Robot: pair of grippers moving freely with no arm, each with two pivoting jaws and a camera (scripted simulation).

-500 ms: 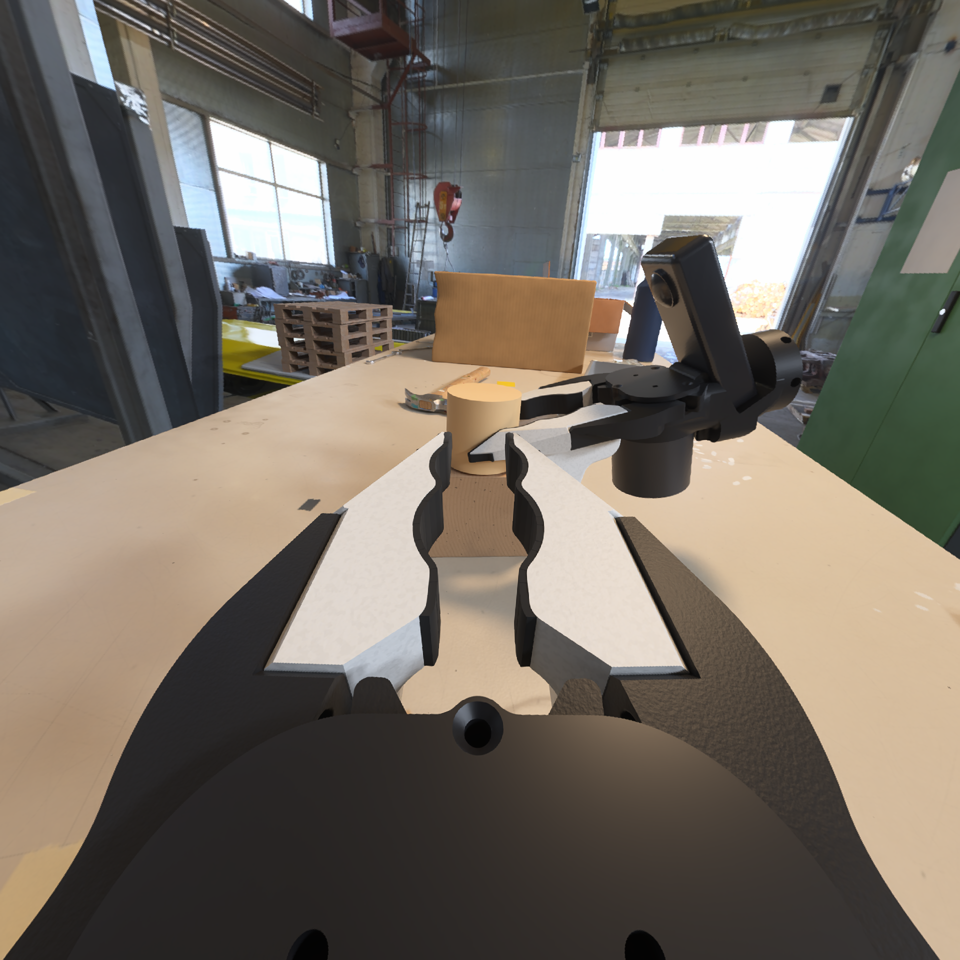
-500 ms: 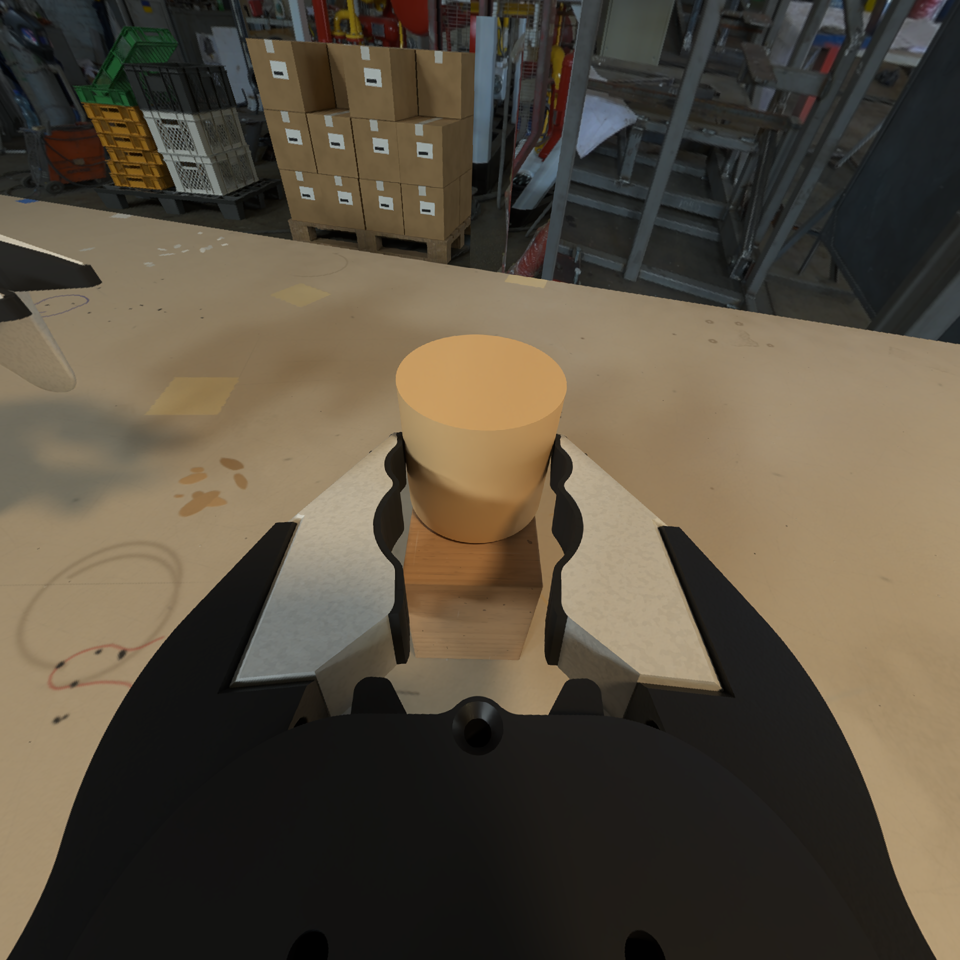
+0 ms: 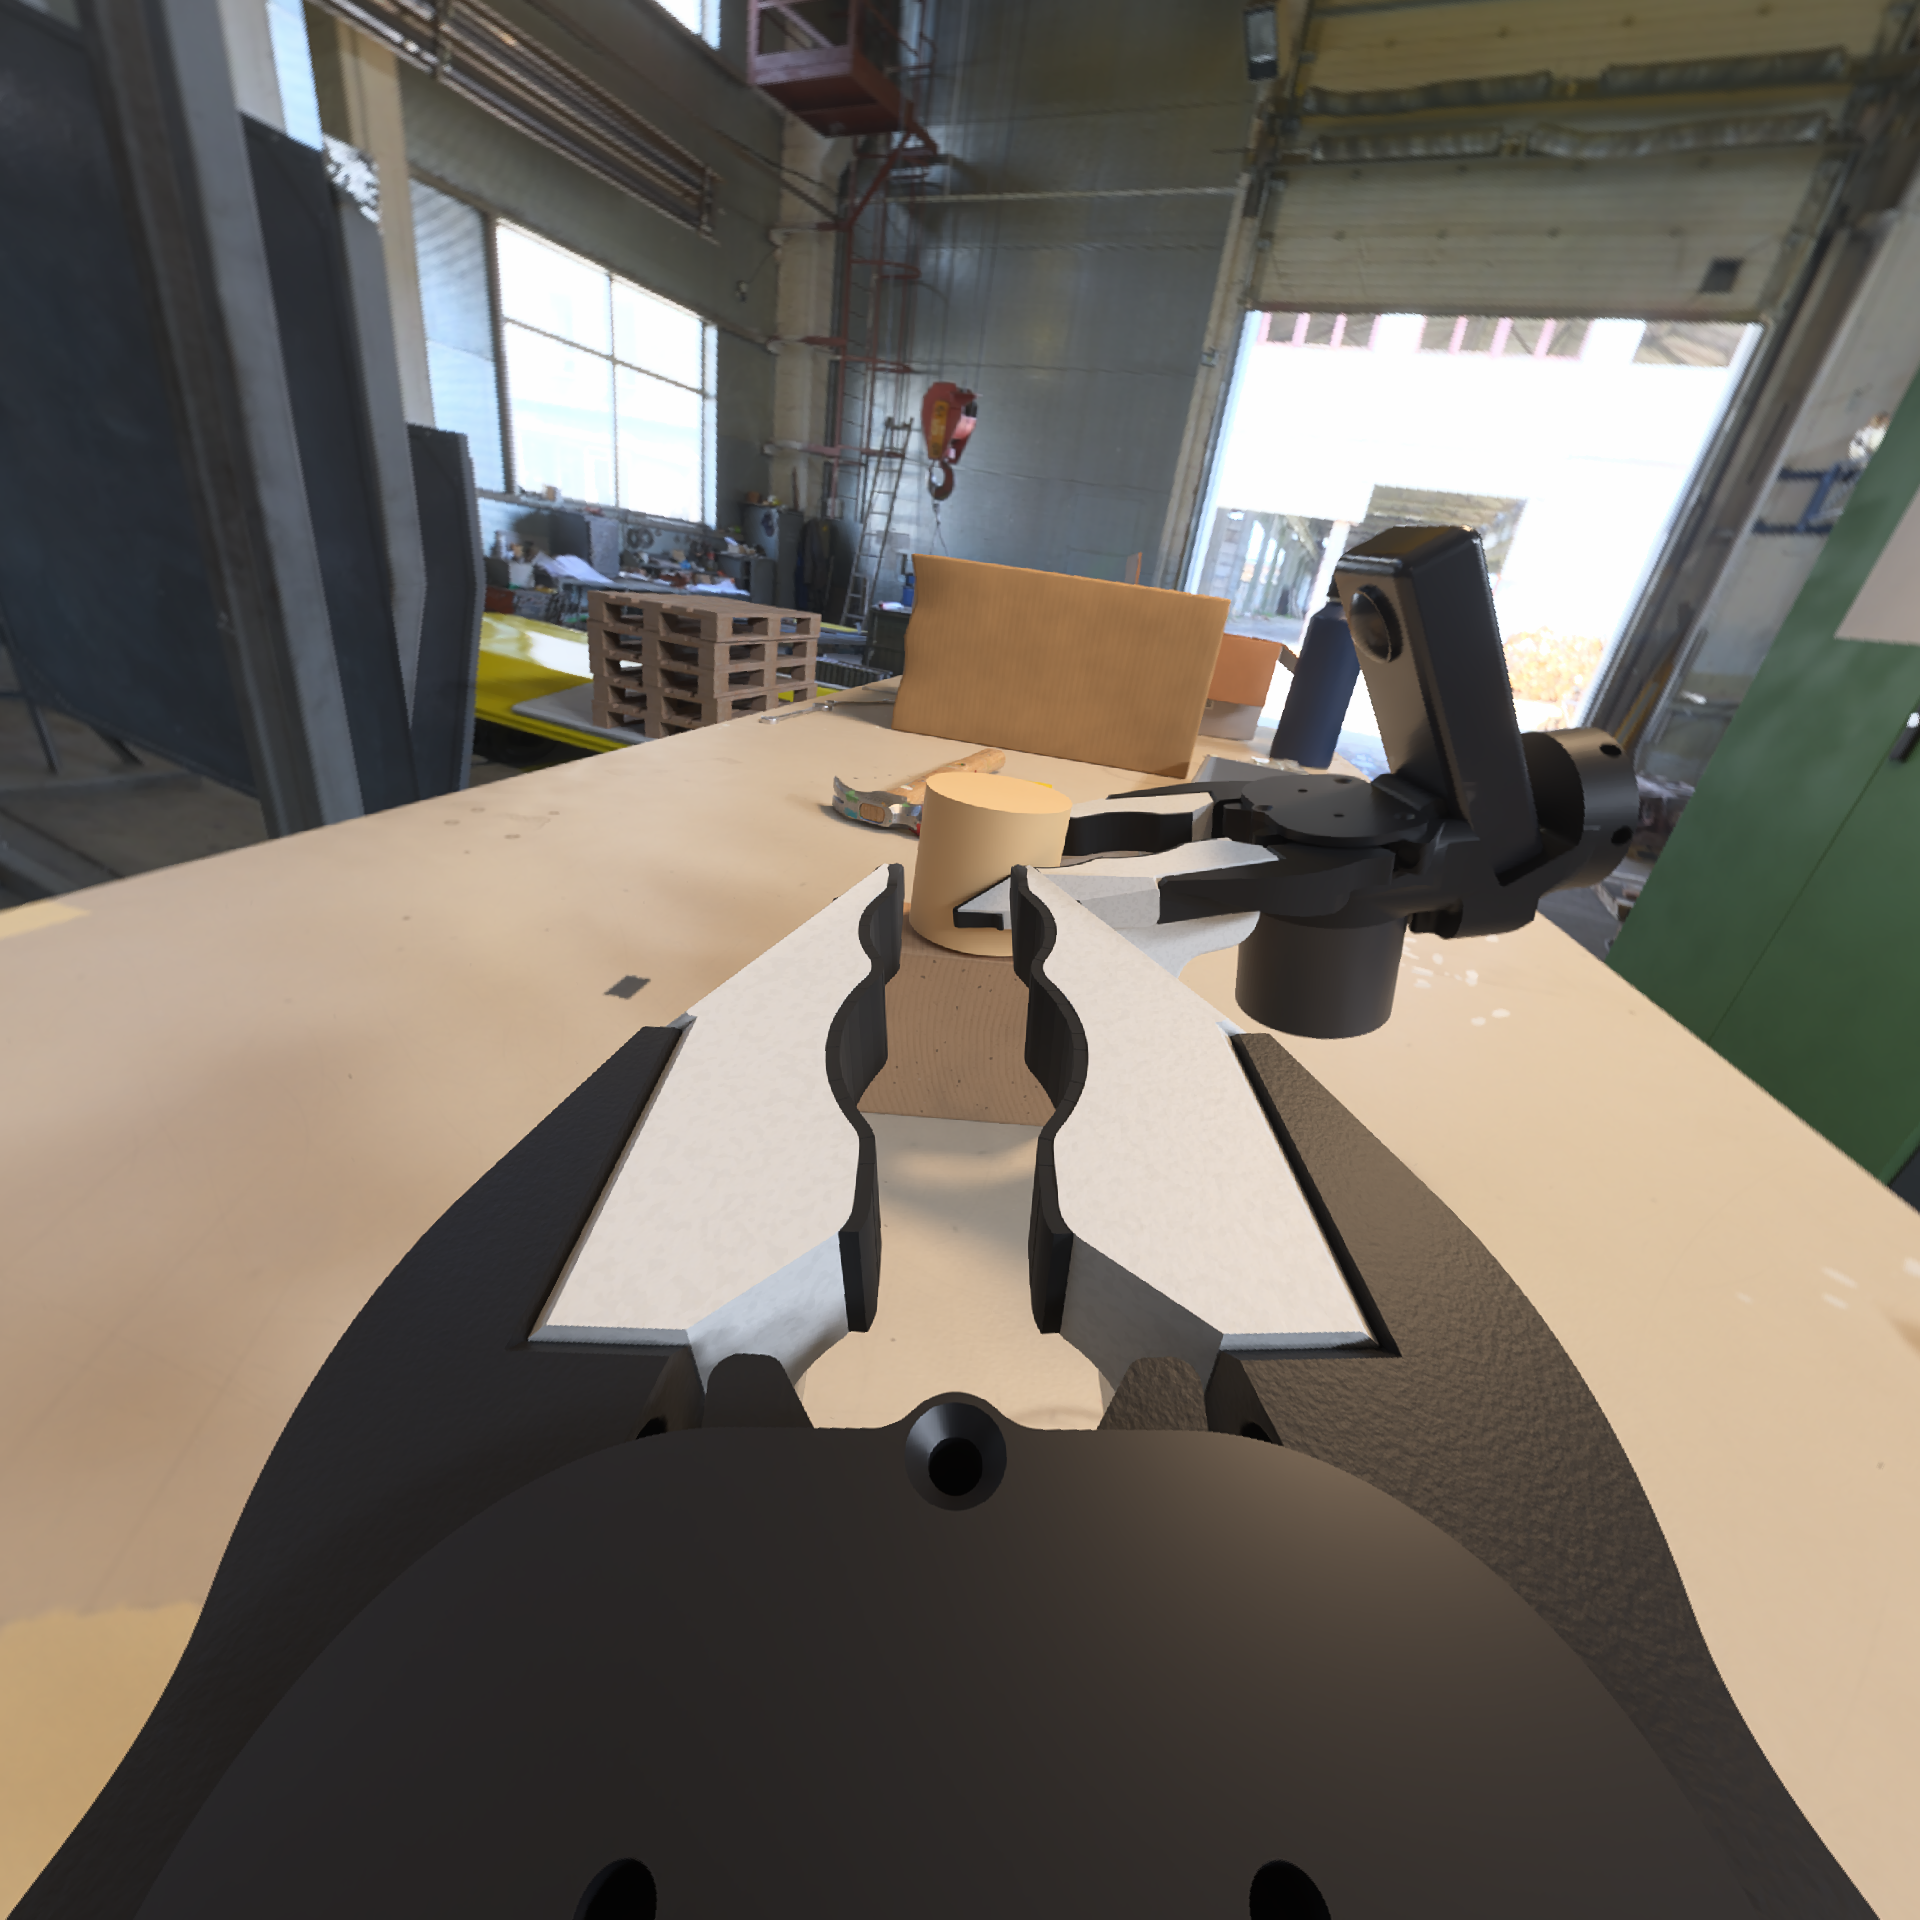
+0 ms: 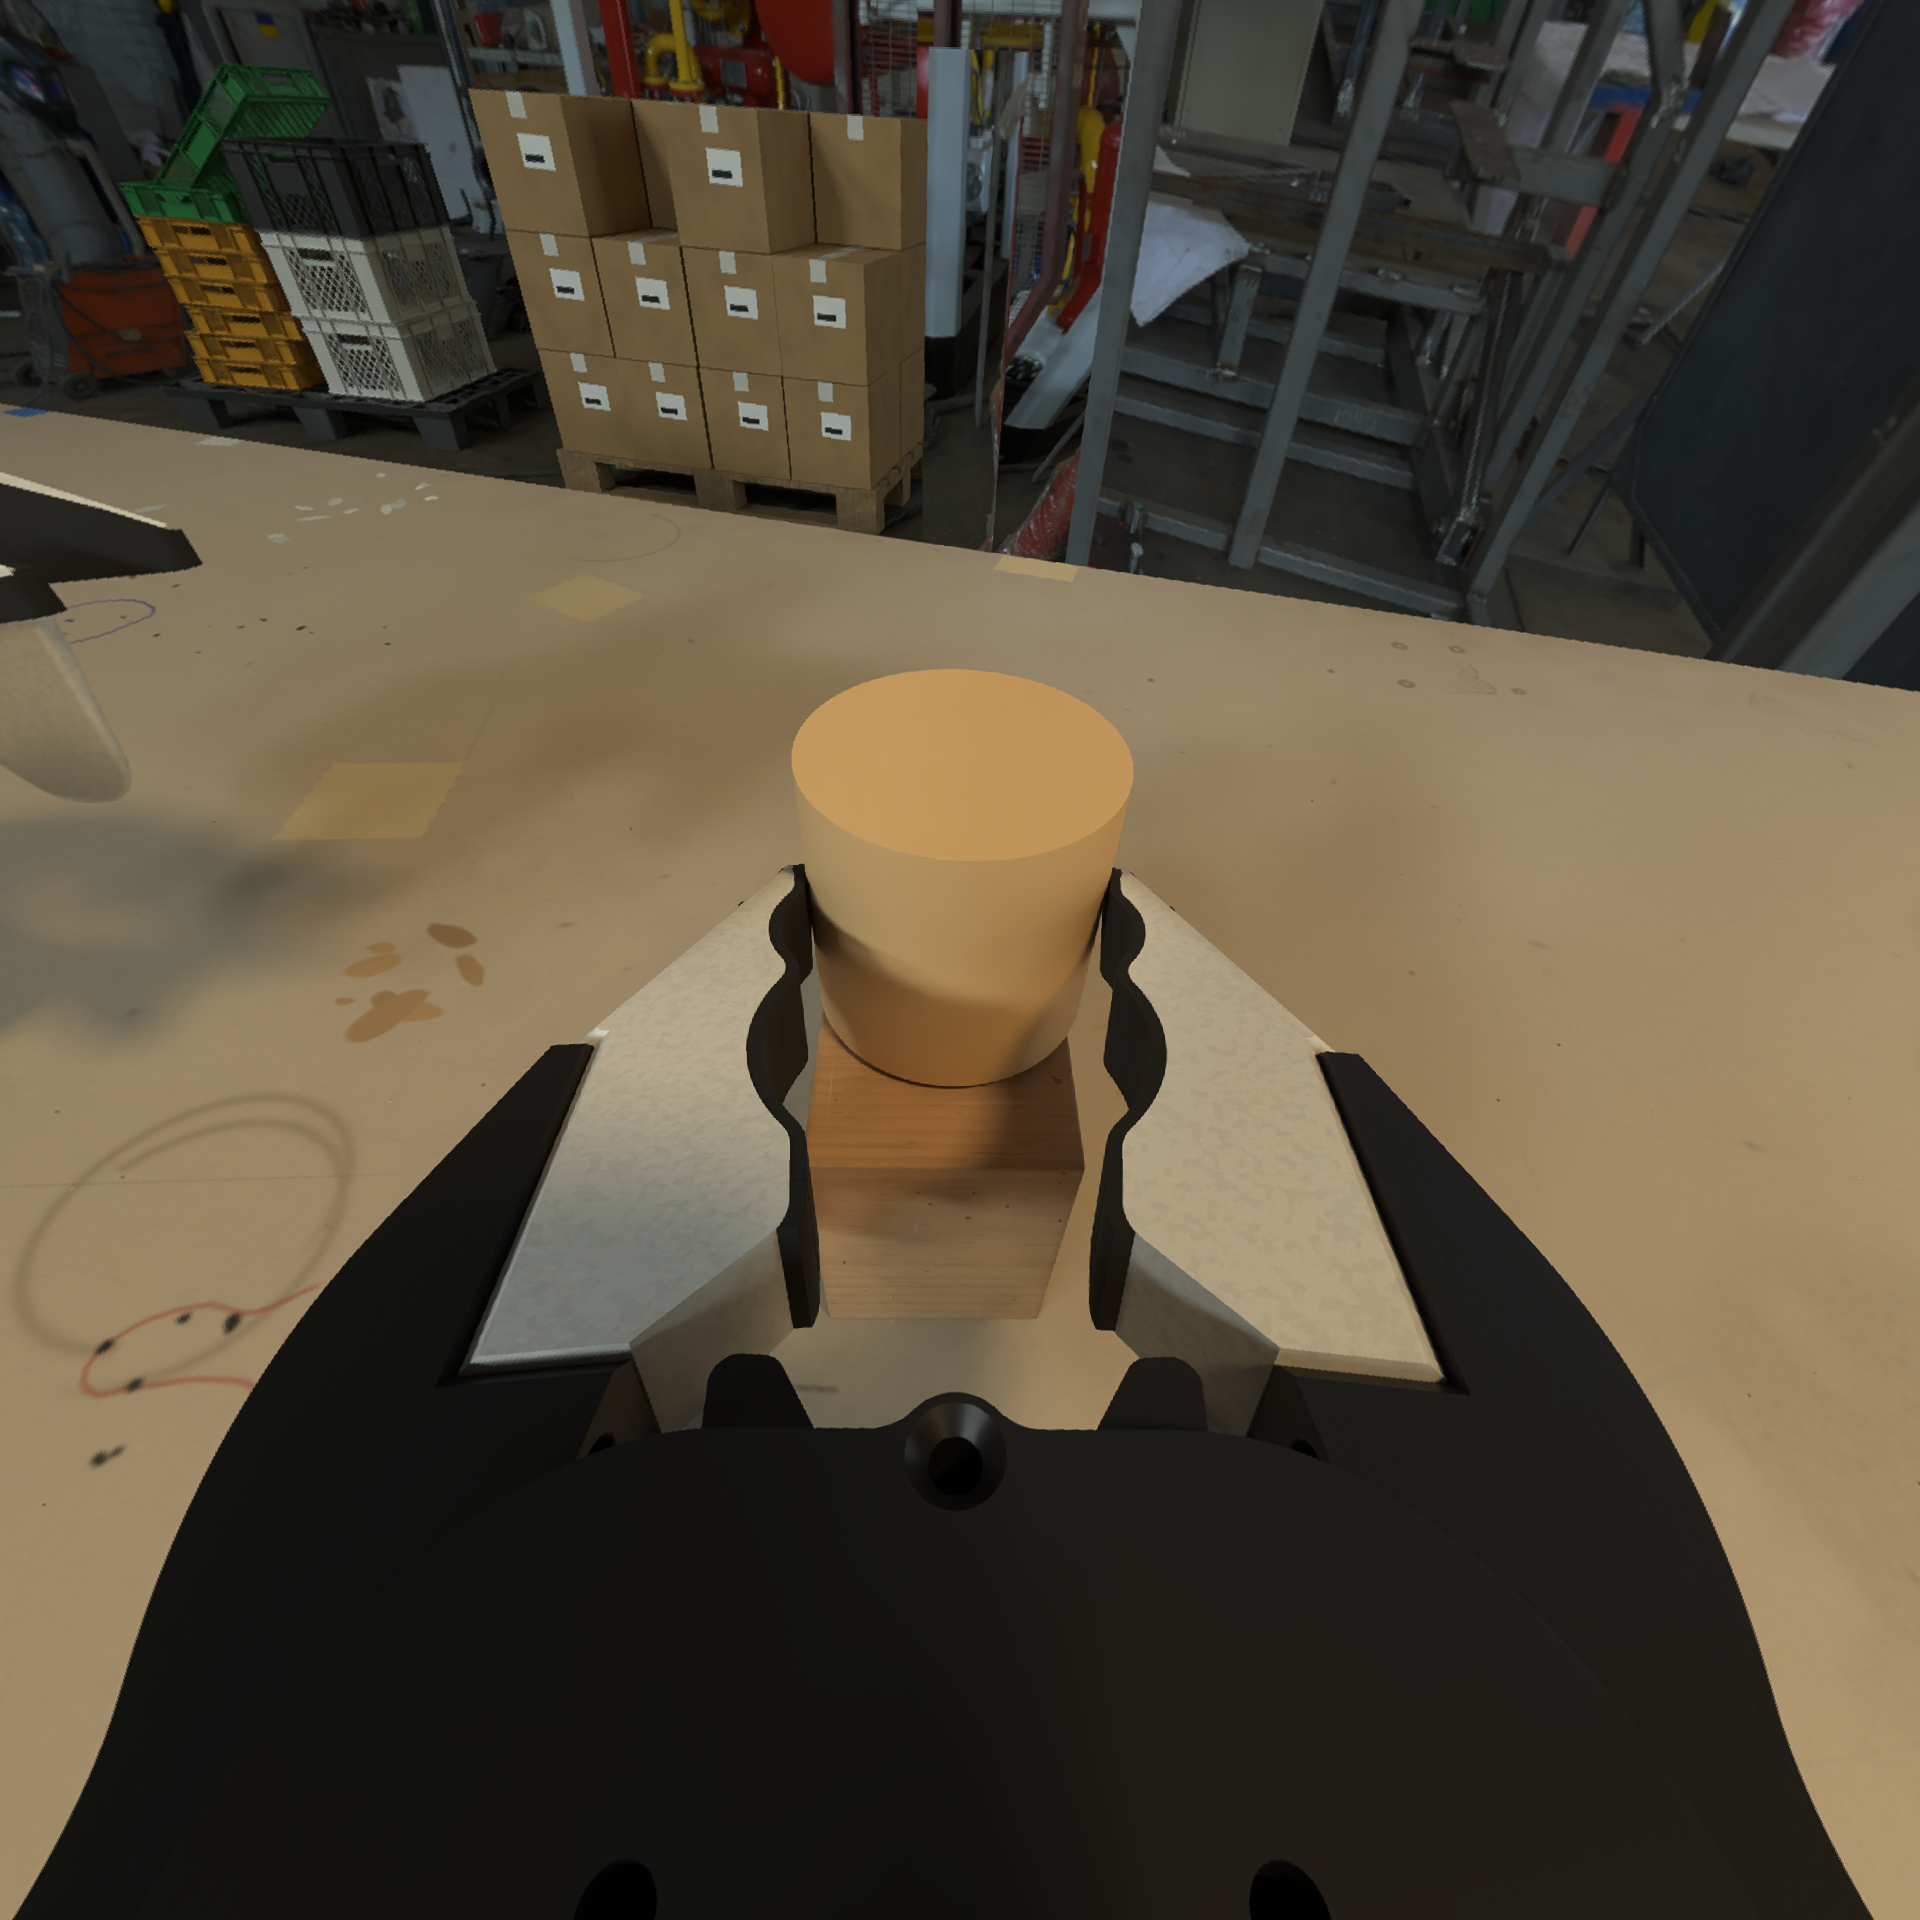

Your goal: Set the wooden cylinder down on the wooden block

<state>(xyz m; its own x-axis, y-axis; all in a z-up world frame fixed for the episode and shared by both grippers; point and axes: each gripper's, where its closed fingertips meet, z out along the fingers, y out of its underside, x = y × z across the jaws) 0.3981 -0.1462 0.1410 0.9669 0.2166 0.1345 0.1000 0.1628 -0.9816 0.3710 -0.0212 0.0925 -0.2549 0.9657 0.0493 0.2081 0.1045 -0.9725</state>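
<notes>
Upright on the wooden block [image 4: 940, 1195], the wooden cylinder [image 4: 958, 883] stands near the middle of the tan table [image 4: 1455, 935], clasped low on its sides by the right gripper [image 4: 954, 883], whose fingertips [image 4: 1117, 914] press against it from either flank. That gripper lies level, just above the tabletop, reaching in from the table's right edge as the left wrist view shows it [image 3: 1039, 862]. The left gripper [image 3: 954, 904] points along the table toward the far edge, its jaws parted with nothing between them, its fingers [image 3: 883, 935] bracketing the near face of the block [image 3: 956, 1039] without visibly touching it. The cylinder [image 3: 987, 862] is pale, smooth, with a flat round top; the block is darker, with fine grain lines. Behind them, toward the far edge, lie a hammer [image 3: 883, 805] and a standing cardboard sheet [image 3: 1049, 665]. Compared with half a second ago, nothing has visibly shifted: both grippers and the stack keep their places.
</notes>
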